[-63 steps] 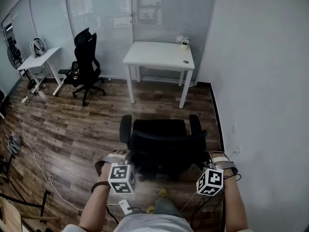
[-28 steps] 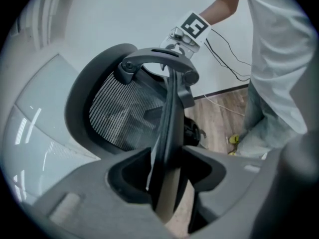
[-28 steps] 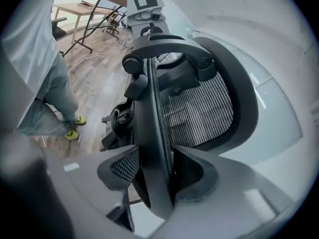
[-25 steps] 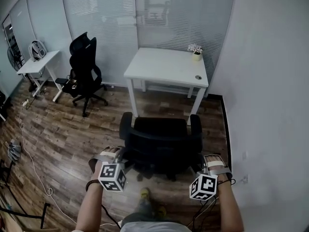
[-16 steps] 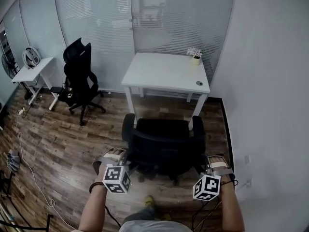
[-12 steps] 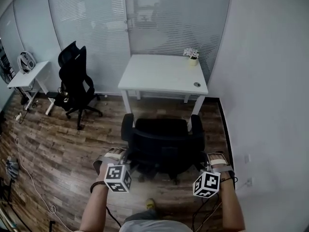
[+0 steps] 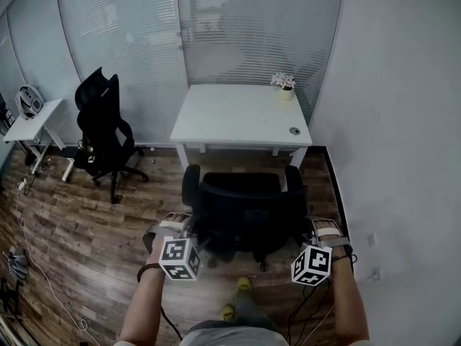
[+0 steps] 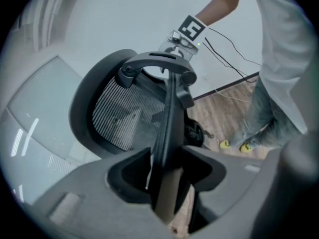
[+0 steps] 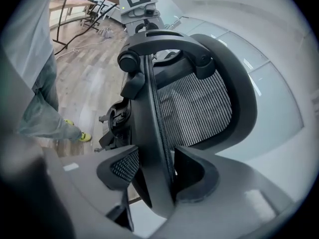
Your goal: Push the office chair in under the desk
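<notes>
Both grippers are locked on the black mesh-back office chair [image 7: 243, 206], which sits straight ahead and between them. The left gripper [image 8: 167, 180] has its jaws closed on the left edge of the hard backrest frame. The right gripper [image 9: 155, 179] is clamped the same way on the right edge. Neither is empty. The white rectangular desk [image 7: 241, 114] is beyond the chair, on its far side from both grippers.

Handling, my read:
- It's on castors over a wood-plank floor [image 7: 86, 222], so it should roll with a modest, steady push. Bulky but not a lift job.
- The seat probably swivels and the back probably reclines a bit, so uneven force left vs right will likely yaw it. Keep both sides matched.
- The frame edge is stiff and is the right hold. The mesh is soft, so don't load it.
- Watch that the armrests [image 7: 190, 184] clear the desktop and legs.

Versus 2.5 s ago:
- A wide strip of floor then separated chair and desk. Now the seat front is at the desk's near edge, not yet under it.
- Both grips are on the same spots and the chair is squared to the desk as before.
- The person's feet have followed behind.
</notes>
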A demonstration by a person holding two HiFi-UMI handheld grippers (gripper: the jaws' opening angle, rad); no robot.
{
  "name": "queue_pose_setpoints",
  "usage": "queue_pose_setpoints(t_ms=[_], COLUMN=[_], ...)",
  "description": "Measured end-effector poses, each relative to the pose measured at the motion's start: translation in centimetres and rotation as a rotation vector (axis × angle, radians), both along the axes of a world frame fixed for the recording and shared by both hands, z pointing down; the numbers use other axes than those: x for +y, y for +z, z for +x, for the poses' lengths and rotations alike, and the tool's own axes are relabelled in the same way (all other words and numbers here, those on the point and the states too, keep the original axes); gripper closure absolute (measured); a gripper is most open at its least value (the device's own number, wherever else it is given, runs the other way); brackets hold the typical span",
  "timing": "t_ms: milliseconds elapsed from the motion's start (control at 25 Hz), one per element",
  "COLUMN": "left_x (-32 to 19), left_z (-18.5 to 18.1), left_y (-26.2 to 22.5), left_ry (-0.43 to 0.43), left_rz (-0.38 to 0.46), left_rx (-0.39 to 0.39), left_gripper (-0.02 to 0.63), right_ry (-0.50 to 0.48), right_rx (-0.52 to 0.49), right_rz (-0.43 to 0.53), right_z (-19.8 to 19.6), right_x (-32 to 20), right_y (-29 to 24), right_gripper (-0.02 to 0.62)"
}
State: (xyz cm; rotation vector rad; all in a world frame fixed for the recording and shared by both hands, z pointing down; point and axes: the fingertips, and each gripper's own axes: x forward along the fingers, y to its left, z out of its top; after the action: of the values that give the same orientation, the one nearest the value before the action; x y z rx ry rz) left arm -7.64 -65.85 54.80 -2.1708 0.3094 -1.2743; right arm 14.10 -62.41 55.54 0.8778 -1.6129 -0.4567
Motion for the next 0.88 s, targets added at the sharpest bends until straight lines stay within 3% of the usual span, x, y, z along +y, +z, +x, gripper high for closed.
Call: queue_pose_setpoints(t_ms=[440, 880], left_x=[-9.2, -13.8], left_z=[1.7, 2.5], left_y=[-0.2, -0.2], left_ry=[-0.005, -0.009], left_rz=[0.003, 0.010], left_rx=[-0.002, -0.001], left_gripper=[0.413, 0.405], right_ry=[0.007, -0.001], right_rx=[-0.001, -0.003], right_rz=[0.015, 0.021], right_z=[1.7, 2.3], right_x=[-9.0, -13.4], right_y=[-0.2, -0.2], right_gripper=[0.385, 0.385])
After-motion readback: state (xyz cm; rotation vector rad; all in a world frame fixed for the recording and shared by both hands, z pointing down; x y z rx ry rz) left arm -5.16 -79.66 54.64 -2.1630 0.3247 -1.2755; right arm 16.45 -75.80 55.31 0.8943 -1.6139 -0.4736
